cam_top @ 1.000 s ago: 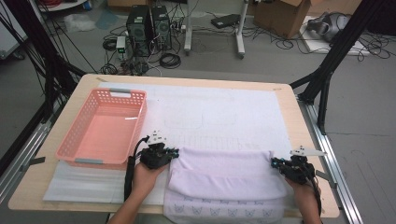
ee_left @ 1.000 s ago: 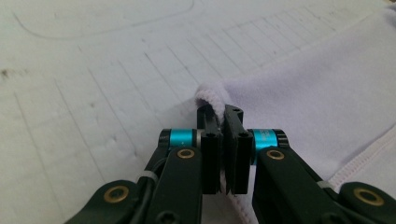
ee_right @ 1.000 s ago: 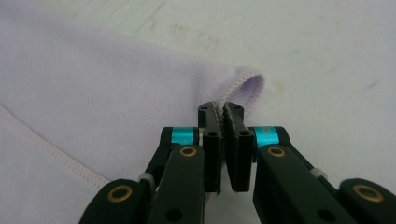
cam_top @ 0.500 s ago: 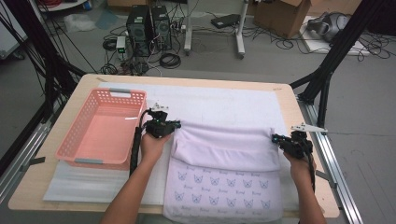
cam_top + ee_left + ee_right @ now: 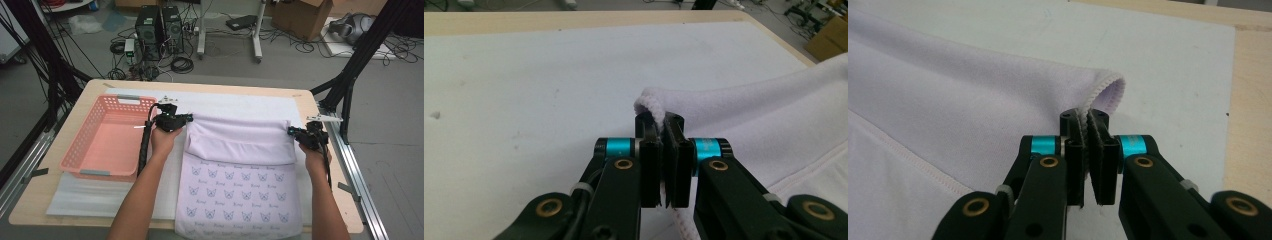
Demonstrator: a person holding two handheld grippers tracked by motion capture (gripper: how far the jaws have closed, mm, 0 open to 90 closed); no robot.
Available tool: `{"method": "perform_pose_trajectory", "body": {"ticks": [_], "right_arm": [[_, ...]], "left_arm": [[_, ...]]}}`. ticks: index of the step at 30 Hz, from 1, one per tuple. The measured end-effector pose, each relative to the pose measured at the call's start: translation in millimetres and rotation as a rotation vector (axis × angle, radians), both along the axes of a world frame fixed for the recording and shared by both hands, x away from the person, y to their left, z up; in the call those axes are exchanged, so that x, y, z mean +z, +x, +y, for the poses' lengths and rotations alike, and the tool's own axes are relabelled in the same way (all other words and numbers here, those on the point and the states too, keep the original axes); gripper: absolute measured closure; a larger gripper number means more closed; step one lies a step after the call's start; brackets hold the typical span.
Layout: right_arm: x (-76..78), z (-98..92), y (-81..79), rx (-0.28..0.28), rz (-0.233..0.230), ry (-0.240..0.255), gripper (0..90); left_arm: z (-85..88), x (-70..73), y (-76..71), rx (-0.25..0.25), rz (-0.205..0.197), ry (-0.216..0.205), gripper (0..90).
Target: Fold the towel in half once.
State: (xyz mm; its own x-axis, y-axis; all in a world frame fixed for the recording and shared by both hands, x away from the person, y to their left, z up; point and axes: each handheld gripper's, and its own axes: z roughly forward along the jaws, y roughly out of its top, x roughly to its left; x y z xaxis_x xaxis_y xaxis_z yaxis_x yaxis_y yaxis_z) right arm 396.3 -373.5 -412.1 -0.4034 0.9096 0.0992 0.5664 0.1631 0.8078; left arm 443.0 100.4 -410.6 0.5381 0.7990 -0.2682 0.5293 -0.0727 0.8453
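Observation:
A pale lilac towel [image 5: 240,145] with a small printed pattern on its underside lies on the white mat [image 5: 235,102]. Its near part is folded back, showing the pattern [image 5: 235,200]. My left gripper [image 5: 186,119] is shut on the towel's left corner [image 5: 649,100], with the stitched hem between the jaws. On the opposite side my right gripper [image 5: 291,131] is shut on the right corner [image 5: 1108,87], with the hem pinched the same way. Both corners are lifted a little above the mat, and the fabric [image 5: 948,100] sags between them.
A pink plastic basket [image 5: 80,150] stands empty at the table's left. The wooden table edge [image 5: 330,150] runs close beside the right hand. Bare white mat lies beyond the towel toward the far edge. Cables and computer cases sit on the floor behind.
Both grippers have carried the towel's corners away from the person toward the far side of the table, unfolding the towel so that more of the patterned underside lies exposed.

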Motion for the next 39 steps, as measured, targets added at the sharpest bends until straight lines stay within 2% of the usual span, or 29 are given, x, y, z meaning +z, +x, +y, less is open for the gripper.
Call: {"method": "perform_pose_trajectory", "body": {"ticks": [3, 7, 8, 9, 10, 11, 13, 17, 19, 20, 22, 24, 29, 32, 34, 36, 37, 39], "right_arm": [[-1.6, 0.7, 6.3, 0.000, -0.007, 0.006, 86.2], [-3.2, 4.7, 13.6, -0.003, 0.003, 0.016, 86.1], [-4.5, 5.7, 15.4, -0.003, 0.004, 0.012, 85.7], [-6.1, 6.8, 16.6, -0.006, 0.010, 0.004, 83.4], [-7.9, 7.8, 17.3, -0.015, 0.027, 0.008, 77.5], [-9.7, 7.5, 17.9, -0.028, 0.033, 0.012, 69.1], [-11.0, 4.6, 17.6, -0.049, 0.051, 0.046, 62.5], [-5.3, 0.9, 11.8, -0.037, 0.048, 0.058, 61.8], [-1.1, 0.3, 7.5, -0.019, 0.052, 0.064, 61.7], [0.6, -0.7, 5.3, -0.011, 0.053, 0.064, 61.8], [2.2, -2.9, 0.8, 0.009, 0.064, 0.077, 62.1], [1.2, -5.1, -4.0, 0.035, 0.082, 0.084, 62.3], [-8.5, -5.5, -12.0, 0.078, 0.129, 0.070, 63.3], [-15.0, -4.1, -14.6, 0.088, 0.152, 0.069, 65.0], [-19.4, -2.4, -15.8, 0.099, 0.174, 0.059, 71.2], [-20.8, -2.2, -17.7, 0.110, 0.181, 0.054, 81.3], [-20.5, -2.1, -19.9, 0.120, 0.179, 0.049, 83.4], [-19.5, -2.2, -23.4, 0.128, 0.168, 0.042, 84.4]], "left_arm": [[3.9, -6.1, 4.6, 0.012, 0.008, -0.025, 86.3], [4.3, -12.6, 6.5, 0.005, 0.014, -0.007, 85.8], [3.0, -13.2, 5.7, 0.012, 0.014, -0.008, 83.4], [1.9, -12.8, 5.4, 0.017, 0.021, -0.001, 75.7], [1.3, -12.0, 4.8, 0.022, 0.027, -0.007, 65.3], [1.0, -10.8, 3.8, 0.017, 0.028, -0.008, 59.6], [-2.1, -7.2, -0.2, -0.002, 0.017, 0.005, 56.0], [-7.6, -2.7, -6.1, -0.052, 0.029, 0.006, 53.2], [-11.5, -2.9, -9.6, -0.080, 0.044, 0.021, 52.7], [-13.3, -4.5, -12.6, -0.083, 0.039, 0.027, 52.7], [-14.1, -9.6, -19.5, -0.078, 0.033, 0.012, 54.4], [-14.3, -14.7, -23.7, -0.085, 0.064, 0.012, 54.3], [-13.5, -25.6, -35.6, -0.093, 0.086, 0.045, 54.5], [-11.1, -32.3, -38.8, -0.087, 0.114, 0.051, 56.0], [-10.4, -35.1, -41.9, -0.097, 0.127, 0.058, 62.7], [-10.8, -32.7, -44.6, -0.121, 0.124, 0.074, 73.9], [-10.9, -31.5, -45.7, -0.133, 0.121, 0.078, 79.5], [-12.3, -28.6, -48.5, -0.156, 0.112, 0.093, 83.6]]}}
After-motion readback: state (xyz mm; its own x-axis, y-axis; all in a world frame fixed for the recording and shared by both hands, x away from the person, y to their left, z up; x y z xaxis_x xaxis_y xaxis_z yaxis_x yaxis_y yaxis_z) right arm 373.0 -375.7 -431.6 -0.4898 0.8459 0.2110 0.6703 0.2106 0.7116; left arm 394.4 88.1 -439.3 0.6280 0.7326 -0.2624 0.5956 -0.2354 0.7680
